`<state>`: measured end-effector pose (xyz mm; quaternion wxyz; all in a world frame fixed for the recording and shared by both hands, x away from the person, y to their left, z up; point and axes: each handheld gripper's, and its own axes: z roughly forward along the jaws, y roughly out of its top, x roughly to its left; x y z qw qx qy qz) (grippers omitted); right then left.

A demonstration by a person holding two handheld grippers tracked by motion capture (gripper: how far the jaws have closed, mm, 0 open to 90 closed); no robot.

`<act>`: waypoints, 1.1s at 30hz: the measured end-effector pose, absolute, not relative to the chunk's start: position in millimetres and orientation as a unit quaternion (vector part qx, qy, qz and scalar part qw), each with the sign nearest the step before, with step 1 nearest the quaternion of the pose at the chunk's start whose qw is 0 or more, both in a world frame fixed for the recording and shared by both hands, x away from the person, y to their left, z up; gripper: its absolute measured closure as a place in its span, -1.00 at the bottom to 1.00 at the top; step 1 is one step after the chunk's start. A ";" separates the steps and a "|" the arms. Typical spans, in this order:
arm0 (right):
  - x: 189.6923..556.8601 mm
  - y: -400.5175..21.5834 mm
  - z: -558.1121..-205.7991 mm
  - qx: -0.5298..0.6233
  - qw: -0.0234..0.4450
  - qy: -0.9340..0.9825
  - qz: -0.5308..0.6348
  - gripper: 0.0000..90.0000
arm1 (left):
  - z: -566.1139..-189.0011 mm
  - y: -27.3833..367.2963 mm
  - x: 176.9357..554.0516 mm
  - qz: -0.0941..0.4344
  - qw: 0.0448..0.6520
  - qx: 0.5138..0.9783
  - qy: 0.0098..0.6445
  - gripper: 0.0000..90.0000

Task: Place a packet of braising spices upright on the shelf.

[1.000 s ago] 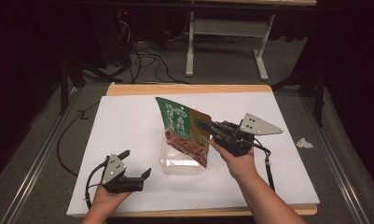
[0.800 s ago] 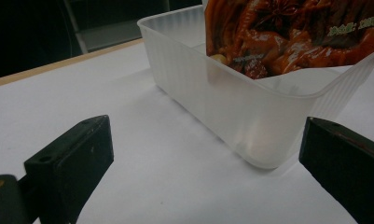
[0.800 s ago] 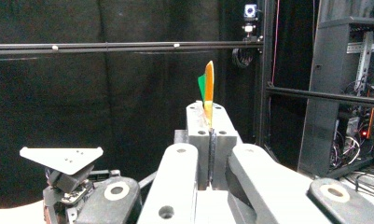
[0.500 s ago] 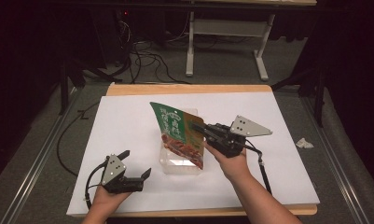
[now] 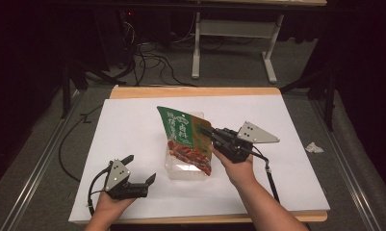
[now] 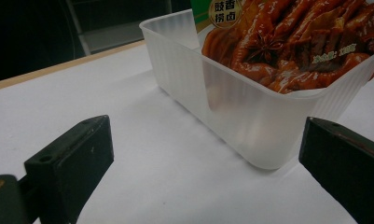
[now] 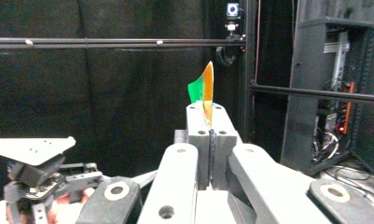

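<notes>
Snack packet (image 5: 186,139), green at the top and printed with a reddish-brown food picture below, is held by its right edge between the closed jaws of the right gripper (image 5: 204,130). In the right gripper view a thin green and orange sliver of the packet (image 7: 204,88) is seen pinched where the two jaws meet. The packet is tilted, and its lower end is sunk into a clear plastic tub (image 5: 181,168) that stands near the middle of the white sheet (image 5: 133,125) spread over the table (image 5: 190,91). From the left gripper view the ribbed wall of the tub (image 6: 231,107) is seen close ahead, with the packet's picture showing above the rim. The left gripper (image 5: 141,169) is rested low on the sheet just left of the tub, jaws spread wide, nothing between them.
</notes>
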<state>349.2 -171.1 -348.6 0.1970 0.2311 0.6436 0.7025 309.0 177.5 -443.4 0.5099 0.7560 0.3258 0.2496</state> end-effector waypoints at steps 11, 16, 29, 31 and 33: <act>351.4 -167.5 -362.9 0.242 0.199 0.655 0.688 1.00 | -443.3 177.8 309.0 0.250 0.509 0.756 0.327 -0.92; 353.0 -170.4 -367.7 0.250 0.194 0.650 0.690 1.00 | -443.4 177.9 309.3 0.250 0.509 0.756 0.327 -0.92; 348.4 -180.2 -375.8 0.260 0.202 0.655 0.680 1.00 | -444.2 175.9 309.3 0.249 0.506 0.759 0.325 -0.92; 347.1 -182.7 -377.7 0.261 0.203 0.656 0.679 1.00 | -444.2 175.2 309.3 0.249 0.505 0.760 0.325 -0.92; 346.1 -185.3 -379.4 0.265 0.202 0.656 0.677 1.00 | -444.4 174.8 309.4 0.249 0.504 0.761 0.324 -0.92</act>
